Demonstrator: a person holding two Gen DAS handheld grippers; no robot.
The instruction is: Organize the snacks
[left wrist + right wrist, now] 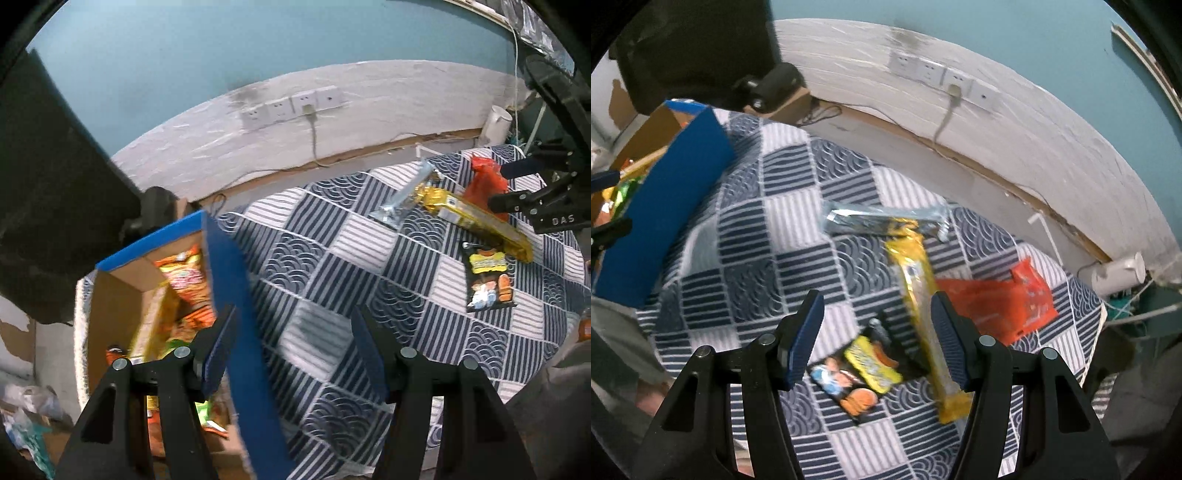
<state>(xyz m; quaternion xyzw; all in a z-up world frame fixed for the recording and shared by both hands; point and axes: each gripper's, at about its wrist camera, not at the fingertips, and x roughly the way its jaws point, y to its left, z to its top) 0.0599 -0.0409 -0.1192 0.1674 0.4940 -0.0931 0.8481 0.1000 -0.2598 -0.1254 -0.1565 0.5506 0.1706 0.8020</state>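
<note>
A blue cardboard box [236,295] with snack packets inside [184,277] stands at the left of a patterned cloth; it also shows in the right wrist view [665,206]. My left gripper [291,328] is open and empty, straddling the box's near wall. Loose on the cloth lie a silver packet [886,221], a long yellow packet [919,295], a black snack bag [864,369] and an orange-red bag [997,306]. My right gripper [875,325] is open and empty above the black bag and yellow packet; it also shows in the left wrist view [517,184].
The blue-and-white checked cloth [768,266] covers the surface. A white wall with sockets [291,107] and a cable runs behind. A white cylinder [1119,273] lies at the far right edge. A dark object [48,177] looms over the box.
</note>
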